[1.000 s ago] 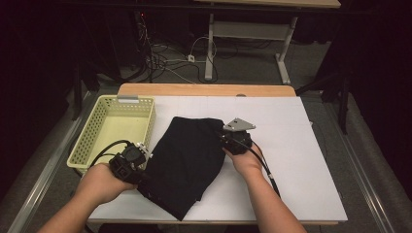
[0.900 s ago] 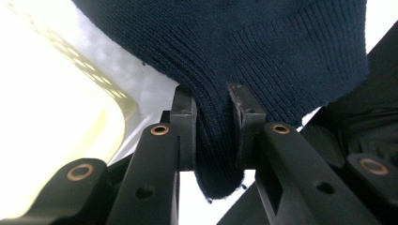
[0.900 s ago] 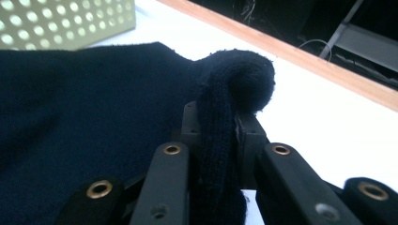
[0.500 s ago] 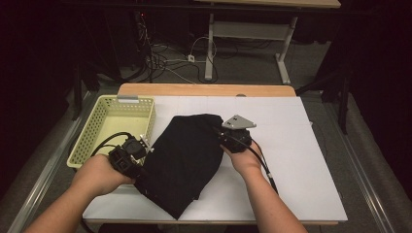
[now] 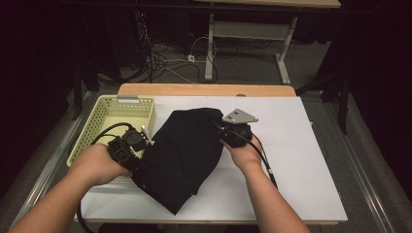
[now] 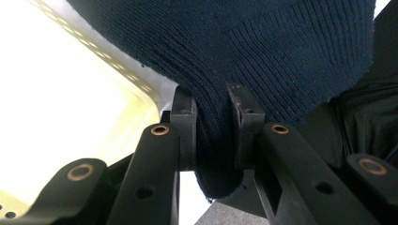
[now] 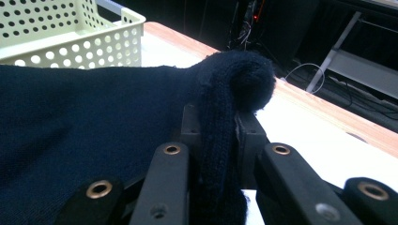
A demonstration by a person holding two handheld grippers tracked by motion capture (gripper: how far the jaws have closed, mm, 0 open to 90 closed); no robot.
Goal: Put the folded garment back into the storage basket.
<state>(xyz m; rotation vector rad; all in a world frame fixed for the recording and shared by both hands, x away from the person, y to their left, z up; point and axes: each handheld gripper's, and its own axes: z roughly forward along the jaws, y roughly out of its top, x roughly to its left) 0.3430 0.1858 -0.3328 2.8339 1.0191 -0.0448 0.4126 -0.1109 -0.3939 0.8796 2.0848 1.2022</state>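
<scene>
White tbl (image 5: 301, 160), wood far edge; yellow basket (image 5: 109, 116) + dark knit garment (image 5: 187, 150) on it.

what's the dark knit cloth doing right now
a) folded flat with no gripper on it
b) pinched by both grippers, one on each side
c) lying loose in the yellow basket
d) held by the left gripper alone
b: the left gripper and the right gripper each have their jaws shut on a fold of the cloth, which is beside the basket, not in it.
</scene>
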